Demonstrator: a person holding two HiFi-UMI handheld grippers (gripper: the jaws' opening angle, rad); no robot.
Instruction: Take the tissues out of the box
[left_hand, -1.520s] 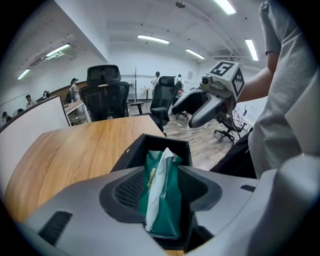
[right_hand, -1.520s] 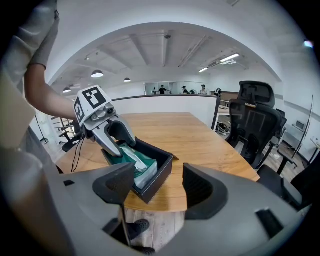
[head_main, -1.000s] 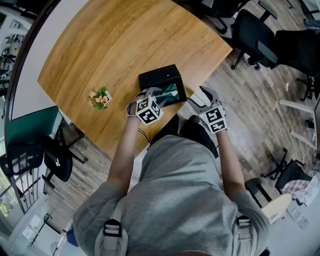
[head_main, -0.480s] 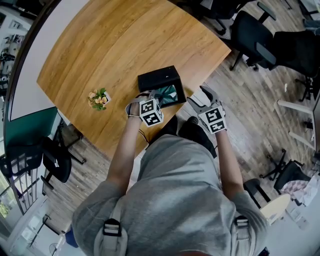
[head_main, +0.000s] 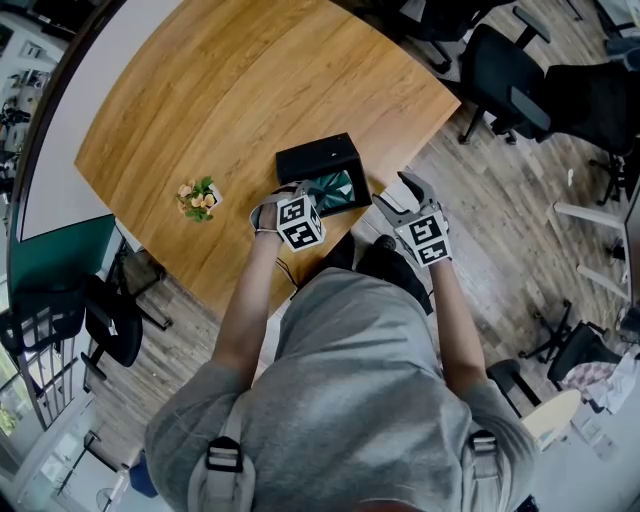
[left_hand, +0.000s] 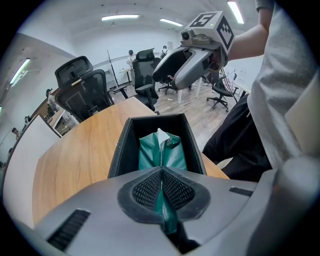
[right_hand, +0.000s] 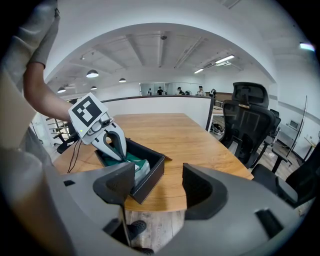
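Left claw (left_hand: 161, 180) has just closed on the green plastic tissue pack (left_hand: 172, 152) in the black rectangular box (left_hand: 122, 145), ready to lift; right claw (right_hand: 159, 185) gapes empty.

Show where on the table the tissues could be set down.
The table is bare beyond the black box and the flower pot, and between them. The near corner is crowded: box, left gripper, jaws just closed on the tissue pack.

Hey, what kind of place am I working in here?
Most likely an open-plan office or meeting area: a large wooden table, black swivel office chairs beside it, and long strip lights on the ceiling.
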